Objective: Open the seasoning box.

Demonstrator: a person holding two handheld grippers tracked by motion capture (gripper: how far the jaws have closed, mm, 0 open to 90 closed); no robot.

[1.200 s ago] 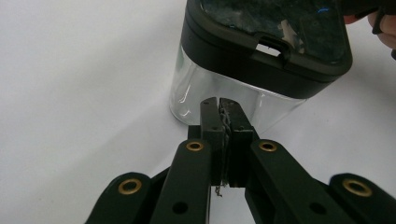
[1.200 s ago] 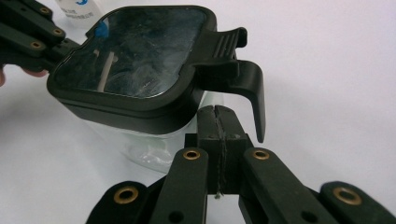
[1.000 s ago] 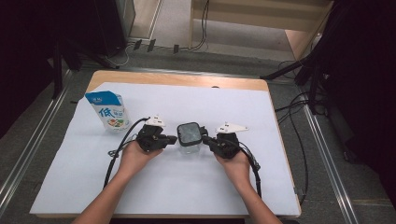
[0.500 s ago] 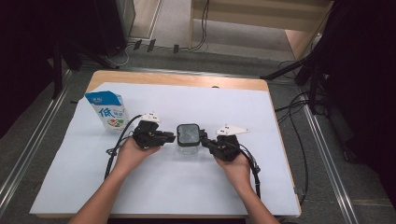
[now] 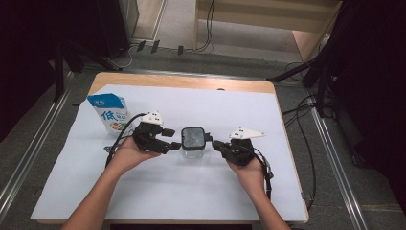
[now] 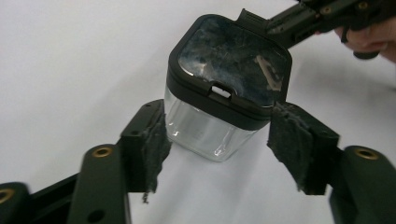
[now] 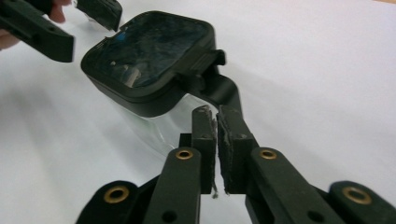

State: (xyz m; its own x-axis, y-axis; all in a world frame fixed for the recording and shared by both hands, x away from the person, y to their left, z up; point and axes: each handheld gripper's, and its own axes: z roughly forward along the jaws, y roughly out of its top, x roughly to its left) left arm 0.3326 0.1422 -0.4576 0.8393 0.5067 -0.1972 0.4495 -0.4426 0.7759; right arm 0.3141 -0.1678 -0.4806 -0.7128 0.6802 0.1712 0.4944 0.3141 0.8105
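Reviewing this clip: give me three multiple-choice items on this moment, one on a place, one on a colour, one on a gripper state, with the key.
1. Where does the milk carton stand on the table?
A. far left
B. near right
C. between the grippers

2. What colour is the lid of the clear container?
A. white
B. black
C. red

3. How does the left gripper stand at the container?
A. clamped on its handle
B. jaws apart, either side of it
C. shut above its lid

Key: 1 A, the high view shows it beyond the person's left hand. 2 B, both gripper views show a dark lid. 3 B, its jaws have just been opening, gaps show beside the pads.
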